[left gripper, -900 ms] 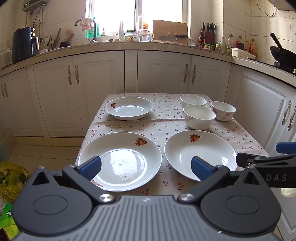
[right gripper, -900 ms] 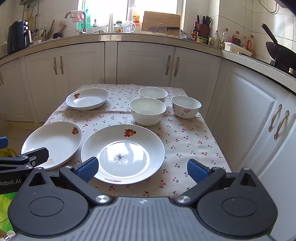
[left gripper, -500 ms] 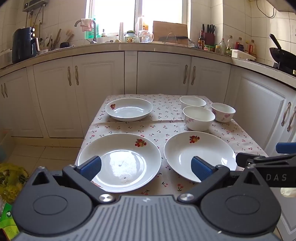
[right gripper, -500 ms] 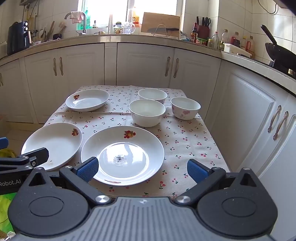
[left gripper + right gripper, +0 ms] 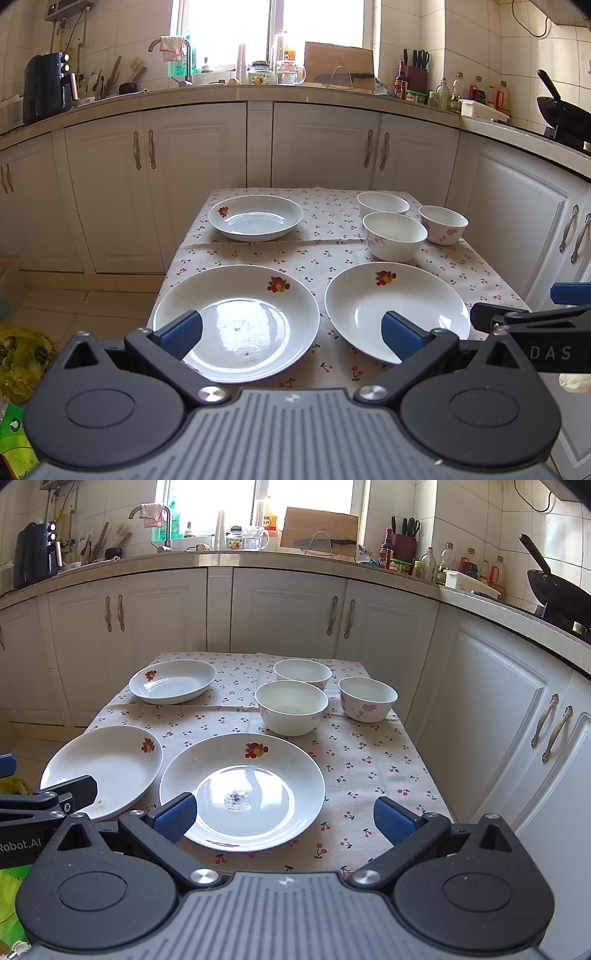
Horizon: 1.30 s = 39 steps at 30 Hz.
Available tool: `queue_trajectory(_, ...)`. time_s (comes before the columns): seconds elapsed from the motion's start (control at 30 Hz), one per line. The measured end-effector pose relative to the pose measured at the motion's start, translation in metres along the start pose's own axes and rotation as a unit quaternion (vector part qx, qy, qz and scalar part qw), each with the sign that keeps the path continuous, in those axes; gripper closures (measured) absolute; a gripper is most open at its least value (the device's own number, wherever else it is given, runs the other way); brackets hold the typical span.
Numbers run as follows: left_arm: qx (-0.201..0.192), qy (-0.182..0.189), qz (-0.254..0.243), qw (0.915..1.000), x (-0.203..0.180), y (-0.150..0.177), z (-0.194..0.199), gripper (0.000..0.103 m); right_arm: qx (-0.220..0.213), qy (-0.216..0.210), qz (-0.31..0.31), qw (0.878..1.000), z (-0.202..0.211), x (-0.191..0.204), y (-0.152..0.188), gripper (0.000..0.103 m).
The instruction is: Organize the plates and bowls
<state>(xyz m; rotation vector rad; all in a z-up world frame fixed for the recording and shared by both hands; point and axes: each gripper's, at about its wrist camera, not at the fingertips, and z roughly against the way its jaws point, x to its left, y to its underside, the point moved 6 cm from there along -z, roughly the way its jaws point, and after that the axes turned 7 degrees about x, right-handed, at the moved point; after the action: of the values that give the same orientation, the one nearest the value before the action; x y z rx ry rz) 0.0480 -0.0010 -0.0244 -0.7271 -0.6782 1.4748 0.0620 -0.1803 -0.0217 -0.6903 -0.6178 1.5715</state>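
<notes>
Left gripper [image 5: 291, 334] spread fully wide, empty, hovering over near left plate [image 5: 236, 323]. Right gripper [image 5: 284, 818] likewise wide apart, nothing held, above near right plate [image 5: 242, 790].

Both near plates white, shallow, fruit motif on far rim; side by side at table's near edge, rims just apart. Dark speck or residue at centre of near right plate, possibly a reflection.

Cherry-print tablecloth [image 5: 354, 760] beneath, creased across middle.

At 12 o'clock beyond near right plate: large white bowl [image 5: 291, 707], upright. At 1 o'clock: pink-flowered bowl [image 5: 367, 698]. Behind large bowl, just beside it: third bowl [image 5: 302, 672]. At 11 o'clock: far plate [image 5: 173, 681], same motif.

White cabinets [image 5: 284, 613] behind. No obstruction between grippers and plates.
</notes>
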Motion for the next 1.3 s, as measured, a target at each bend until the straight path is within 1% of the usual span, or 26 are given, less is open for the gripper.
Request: queue_trajectory(1.3,-0.002,0.001,-0.001,1.0,0.0,0.0003,-0.0008,0.001,-0.006,0.009,0.001,1.0,0.0021,0.0011,0.0002,0.0)
